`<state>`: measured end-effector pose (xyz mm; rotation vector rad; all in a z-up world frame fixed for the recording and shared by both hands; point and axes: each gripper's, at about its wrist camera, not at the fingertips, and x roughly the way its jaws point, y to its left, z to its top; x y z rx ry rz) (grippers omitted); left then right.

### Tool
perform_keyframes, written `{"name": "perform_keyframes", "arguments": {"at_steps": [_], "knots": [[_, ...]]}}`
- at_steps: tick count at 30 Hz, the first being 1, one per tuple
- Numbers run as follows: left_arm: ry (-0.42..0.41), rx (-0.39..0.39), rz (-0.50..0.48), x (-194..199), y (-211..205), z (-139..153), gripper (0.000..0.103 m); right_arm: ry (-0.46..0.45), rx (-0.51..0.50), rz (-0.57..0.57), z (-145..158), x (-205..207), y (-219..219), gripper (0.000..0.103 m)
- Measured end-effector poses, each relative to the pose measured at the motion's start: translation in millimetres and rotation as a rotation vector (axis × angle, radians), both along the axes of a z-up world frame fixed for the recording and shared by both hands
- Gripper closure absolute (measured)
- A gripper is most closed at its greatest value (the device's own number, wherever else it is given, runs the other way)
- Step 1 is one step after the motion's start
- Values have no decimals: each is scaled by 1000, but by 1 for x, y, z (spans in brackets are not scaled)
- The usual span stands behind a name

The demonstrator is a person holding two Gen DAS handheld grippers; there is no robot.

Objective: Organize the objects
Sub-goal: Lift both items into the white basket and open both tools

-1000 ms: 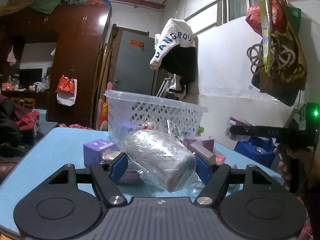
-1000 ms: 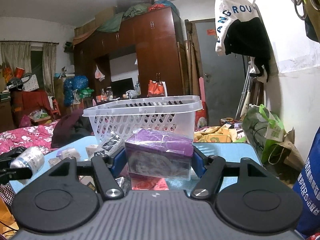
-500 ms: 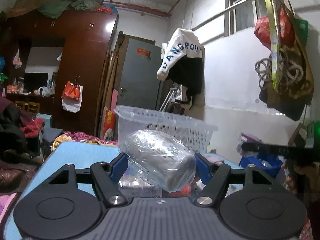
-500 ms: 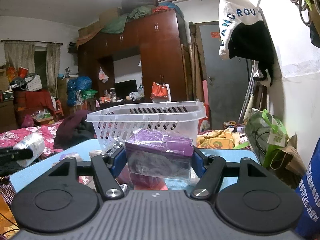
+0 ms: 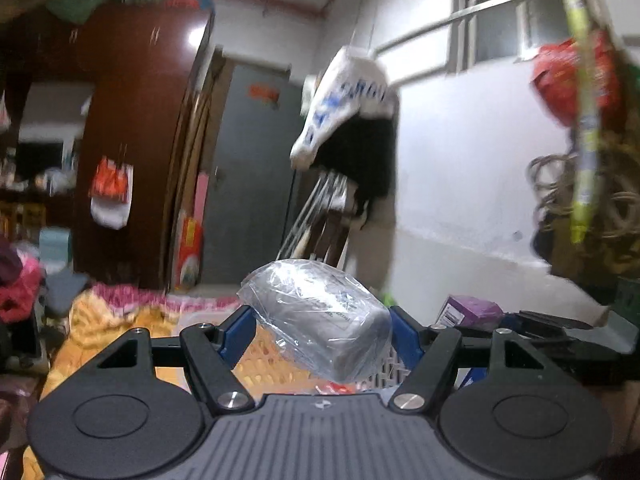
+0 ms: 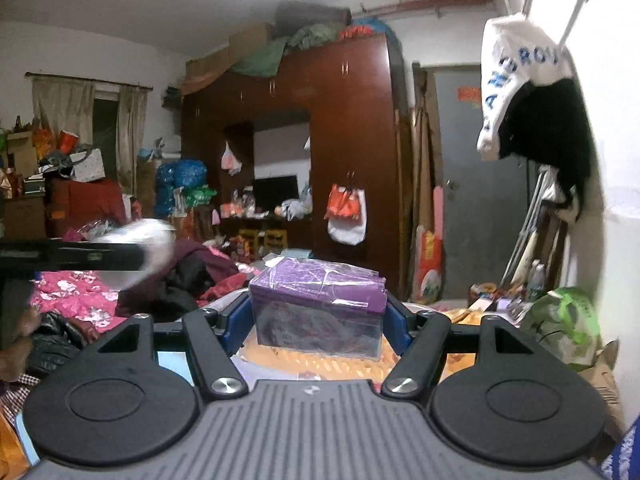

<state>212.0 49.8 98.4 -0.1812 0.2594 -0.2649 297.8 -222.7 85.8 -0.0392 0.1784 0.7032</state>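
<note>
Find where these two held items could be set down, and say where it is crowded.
Below the purple box the white basket shows open lattice, seemingly bare. A sliver of blue tabletop shows beside it. Crowded: the clothes-heaped bed and bags by the wall.

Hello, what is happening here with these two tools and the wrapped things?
A person is tidying objects with a handheld gripper in each hand. The left gripper holds a grey roll wrapped in clear plastic between its blue fingers. The right gripper holds a purple box the same way. Both items hang in the air above a white basket, only partly visible below them.
</note>
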Motion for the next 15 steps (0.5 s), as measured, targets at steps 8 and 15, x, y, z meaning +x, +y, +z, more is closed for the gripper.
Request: {"name": "perform_keyframes", "arguments": {"at_steps": [8,15], "knots": [[132,-35,52,57,1,-36,5,36,-64,-33,-22,45,27,7],[-11,42,47,-38,7,-45,5,32,-9,-5,-34,-13,-19,0]]}}
